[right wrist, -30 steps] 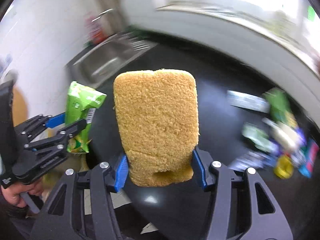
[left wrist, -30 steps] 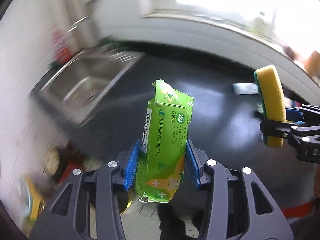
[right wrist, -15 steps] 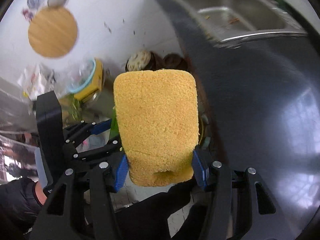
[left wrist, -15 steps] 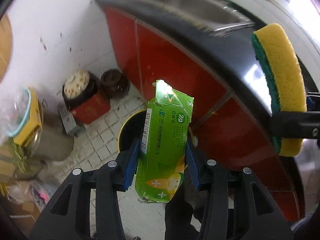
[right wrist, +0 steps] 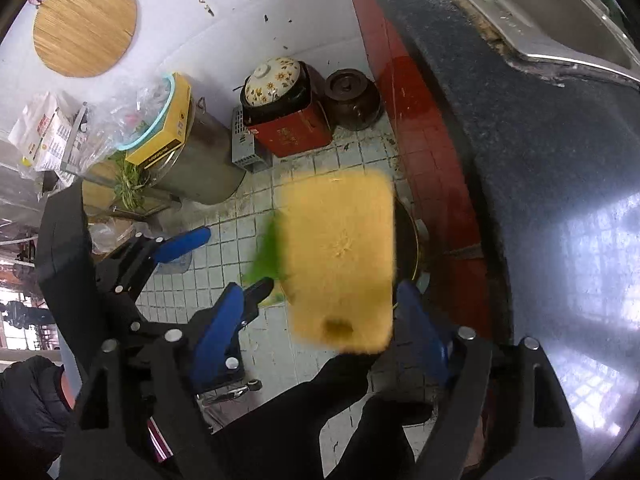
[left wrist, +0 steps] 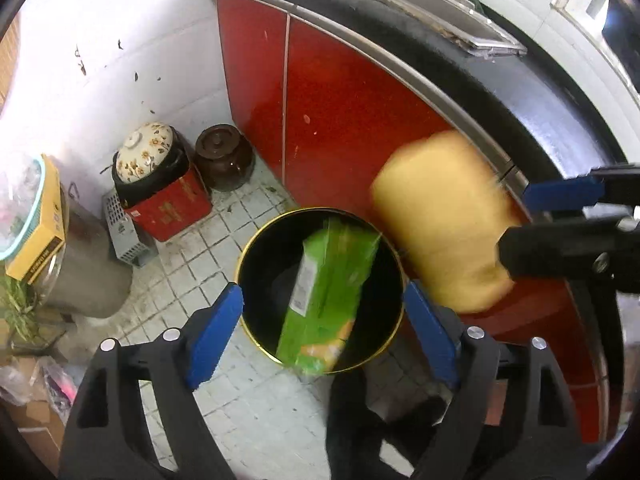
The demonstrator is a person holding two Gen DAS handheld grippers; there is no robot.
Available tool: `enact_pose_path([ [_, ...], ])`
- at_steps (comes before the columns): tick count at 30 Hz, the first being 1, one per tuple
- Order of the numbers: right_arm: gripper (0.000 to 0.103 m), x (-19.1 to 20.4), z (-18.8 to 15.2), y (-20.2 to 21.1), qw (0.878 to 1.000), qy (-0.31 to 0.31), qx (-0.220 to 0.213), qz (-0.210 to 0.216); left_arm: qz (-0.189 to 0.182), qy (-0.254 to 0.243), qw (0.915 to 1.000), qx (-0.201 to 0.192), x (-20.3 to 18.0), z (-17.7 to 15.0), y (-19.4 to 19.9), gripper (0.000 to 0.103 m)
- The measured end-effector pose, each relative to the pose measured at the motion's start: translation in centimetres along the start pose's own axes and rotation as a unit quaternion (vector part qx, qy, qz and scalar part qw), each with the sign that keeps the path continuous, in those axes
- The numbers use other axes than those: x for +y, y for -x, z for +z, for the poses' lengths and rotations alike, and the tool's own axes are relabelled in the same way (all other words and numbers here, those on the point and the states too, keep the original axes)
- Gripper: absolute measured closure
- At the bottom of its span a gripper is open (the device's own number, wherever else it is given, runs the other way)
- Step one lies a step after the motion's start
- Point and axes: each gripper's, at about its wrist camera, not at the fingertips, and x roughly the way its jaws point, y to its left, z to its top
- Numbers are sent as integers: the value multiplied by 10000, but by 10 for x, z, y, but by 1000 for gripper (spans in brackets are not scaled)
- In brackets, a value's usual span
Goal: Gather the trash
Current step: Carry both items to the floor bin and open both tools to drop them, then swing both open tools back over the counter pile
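Observation:
My left gripper (left wrist: 320, 328) is open above a black bin with a gold rim (left wrist: 256, 240) on the tiled floor. A green wrapper (left wrist: 328, 292), blurred, is loose between the fingers and falling into the bin. My right gripper (right wrist: 320, 320) is open too; a yellow sponge (right wrist: 340, 256), blurred, is falling free in front of it. The sponge also shows in the left wrist view (left wrist: 444, 220), beside the bin's right edge, with the right gripper (left wrist: 560, 220) to its right. The left gripper (right wrist: 208, 260) and the wrapper (right wrist: 266, 256) show in the right wrist view.
Red cabinet doors (left wrist: 340, 100) under a black counter (left wrist: 540, 92) with a steel sink (right wrist: 540, 8) stand right of the bin. A floral-lidded pot on a red box (left wrist: 156, 184), a brown jar (left wrist: 222, 160) and a steel drum (right wrist: 200, 160) stand by the white wall.
Both grippers have opened. The green wrapper has dropped out of the left one toward the bin, and the sponge has dropped out of the right one. Both views have tilted further down over the bin.

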Motion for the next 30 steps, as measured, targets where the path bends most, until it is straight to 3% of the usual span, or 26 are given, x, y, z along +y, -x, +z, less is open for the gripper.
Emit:
enact_pose_path([
  [5,24,-8,-3,10,10000,-45,-87,17,57,-63,10000,-3,2,1,5,22],
  [10,19,-21,-26,56,9983,-286,-505,5,120,-282,9994,-175,-13,10,27,17],
  [14,16,-44,-59,109,9925,-671,-1002,-191,185,-727,9964,-393,-52,23,56,11],
  [18,15,-84,-115,183,9728,-1428,-1701,-658,5,-1274,9890,-750,-119,39,93,9],
  [22,13,-130,-189,246,9378,-2299,-2260,-1293,-525,-2323,9664,-970,-221,42,118,8],
  [25,13,-161,-255,285,9043,-2969,-2524,-1745,-1189,-3202,9347,-982,-311,32,132,8],
  [28,13,-185,-330,317,8618,-3670,-2713,-2215,-1593,-3950,8983,-1081,-389,12,144,8],
  [30,13,-198,-384,336,8275,-4187,-2809,-2470,-1791,-4298,8785,-1066,-432,-2,150,8],
])
